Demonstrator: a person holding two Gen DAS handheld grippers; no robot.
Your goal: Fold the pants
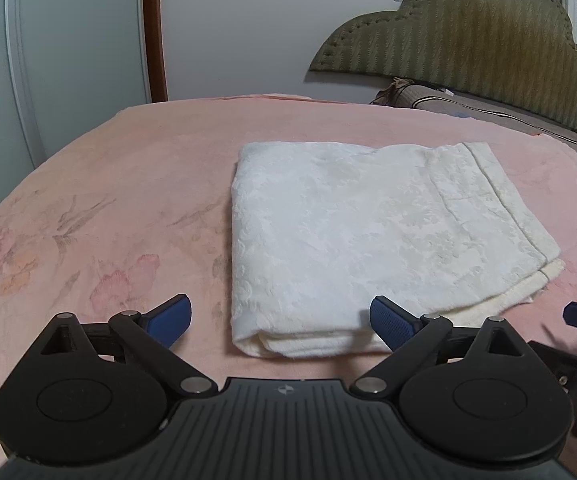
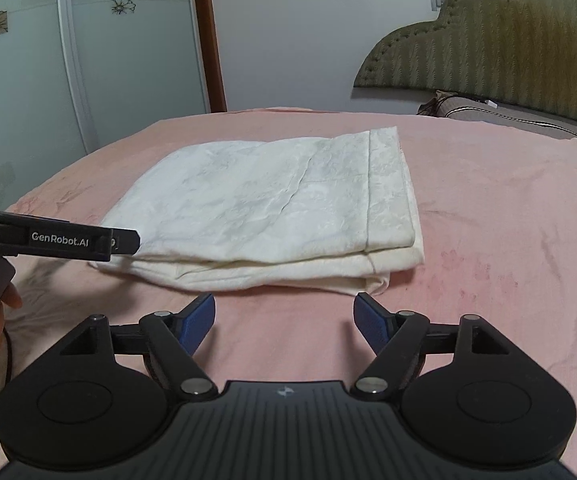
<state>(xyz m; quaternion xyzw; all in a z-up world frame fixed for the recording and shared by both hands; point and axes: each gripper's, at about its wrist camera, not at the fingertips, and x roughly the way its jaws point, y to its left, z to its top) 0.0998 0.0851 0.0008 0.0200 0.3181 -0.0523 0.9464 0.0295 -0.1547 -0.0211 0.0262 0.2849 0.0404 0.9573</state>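
Left wrist view: pants (image 1: 368,232) lie folded at 12 o'clock; both jaws wide, empty; judged: square edges before release.

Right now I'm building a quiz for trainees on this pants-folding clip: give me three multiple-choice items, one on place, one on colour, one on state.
1. Where do the folded white textured pants lie?
A. on the pink floral bedspread
B. on the floor
C. on a chair

2. What colour are the pads of the right tongs?
A. red
B. blue
C. green

3. How do the left tongs stand?
A. shut on the pants
B. shut on nothing
C. open, holding nothing

Key: 1 A, the bedspread surrounds the pants; 2 B, both pads show blue; 3 C, a wide gap separates the pads, no cloth between.
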